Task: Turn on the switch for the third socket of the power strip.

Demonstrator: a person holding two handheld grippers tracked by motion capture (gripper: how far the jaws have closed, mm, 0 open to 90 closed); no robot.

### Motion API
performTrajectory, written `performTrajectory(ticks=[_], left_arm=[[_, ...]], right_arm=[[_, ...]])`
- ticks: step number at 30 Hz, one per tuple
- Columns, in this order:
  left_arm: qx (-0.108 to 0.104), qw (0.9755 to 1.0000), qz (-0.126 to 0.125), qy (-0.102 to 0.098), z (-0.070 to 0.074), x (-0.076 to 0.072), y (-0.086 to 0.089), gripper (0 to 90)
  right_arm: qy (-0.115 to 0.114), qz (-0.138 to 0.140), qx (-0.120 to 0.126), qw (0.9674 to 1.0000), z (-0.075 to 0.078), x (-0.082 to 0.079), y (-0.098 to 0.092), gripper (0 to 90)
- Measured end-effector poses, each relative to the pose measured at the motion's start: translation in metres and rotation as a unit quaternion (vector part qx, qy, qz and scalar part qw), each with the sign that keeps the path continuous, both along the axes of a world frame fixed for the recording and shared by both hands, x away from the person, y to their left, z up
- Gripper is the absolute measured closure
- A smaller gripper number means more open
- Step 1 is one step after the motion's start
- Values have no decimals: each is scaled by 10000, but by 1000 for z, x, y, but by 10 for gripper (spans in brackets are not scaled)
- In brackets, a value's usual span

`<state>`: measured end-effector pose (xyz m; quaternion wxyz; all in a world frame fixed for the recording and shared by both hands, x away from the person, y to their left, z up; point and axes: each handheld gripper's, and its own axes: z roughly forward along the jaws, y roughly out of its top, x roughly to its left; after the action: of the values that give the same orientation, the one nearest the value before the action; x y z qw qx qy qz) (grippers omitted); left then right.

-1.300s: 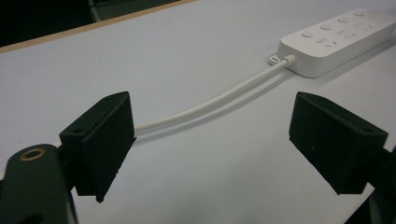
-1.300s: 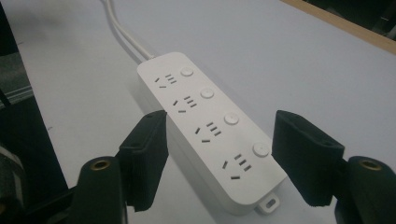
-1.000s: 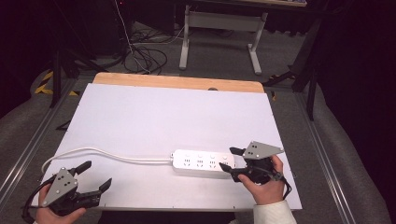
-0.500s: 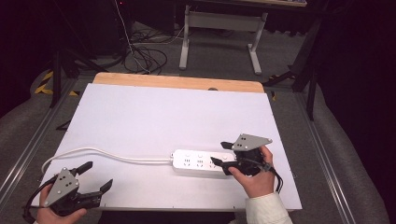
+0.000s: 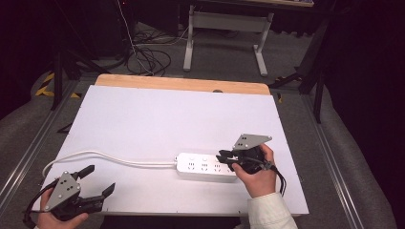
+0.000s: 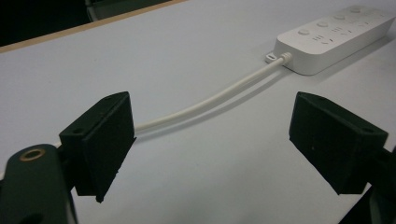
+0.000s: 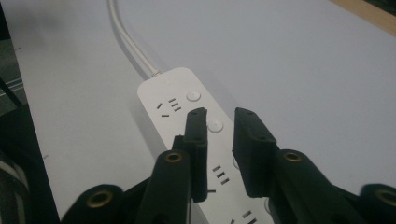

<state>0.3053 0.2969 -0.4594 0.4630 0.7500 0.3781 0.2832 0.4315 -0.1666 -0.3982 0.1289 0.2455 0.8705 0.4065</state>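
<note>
A white power strip (image 5: 205, 167) (image 6: 334, 37) (image 7: 182, 112) lies flat near the front of the white tabletop (image 5: 167, 114). Its white cable (image 5: 110, 157) (image 6: 210, 100) (image 7: 126, 35) runs off to the left. My right gripper (image 5: 222, 160) (image 7: 219, 114) hovers over the strip's right half, tips just above a round button. Its jaws have just been closing and now stand a narrow gap apart, with nothing gripped between them. My left gripper (image 5: 101, 179) (image 6: 210, 140) rests at the front left corner, jaws wide open and empty, pointing along the cable.
A wooden strip (image 5: 181, 85) edges the table's far side. Beyond it stand a desk frame's legs (image 5: 224, 33) and loose cables on the floor (image 5: 143, 52). Metal rails (image 5: 28, 157) run along both sides of the table.
My right gripper has moved left over the power strip's right end and its jaws have narrowed. The left gripper has stayed put.
</note>
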Motion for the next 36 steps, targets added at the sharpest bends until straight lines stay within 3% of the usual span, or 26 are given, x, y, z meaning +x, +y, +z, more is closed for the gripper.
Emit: performTrajectory(ticks=[5,17,23,36], left_arm=[[1,10000,6,2,0,0,0,146],[16,10000,19,4,0,1,1,147],[20,10000,33,10,0,0,2,146],[-21,10000,38,40,0,1,1,146]], right_arm=[[135,-38,-155,9998,-4,8,6,900],[373,-290,-500,9976,-15,22,17,900],[438,-568,-736,9947,-24,28,19,900],[656,-658,-738,9929,-40,33,19,900]])
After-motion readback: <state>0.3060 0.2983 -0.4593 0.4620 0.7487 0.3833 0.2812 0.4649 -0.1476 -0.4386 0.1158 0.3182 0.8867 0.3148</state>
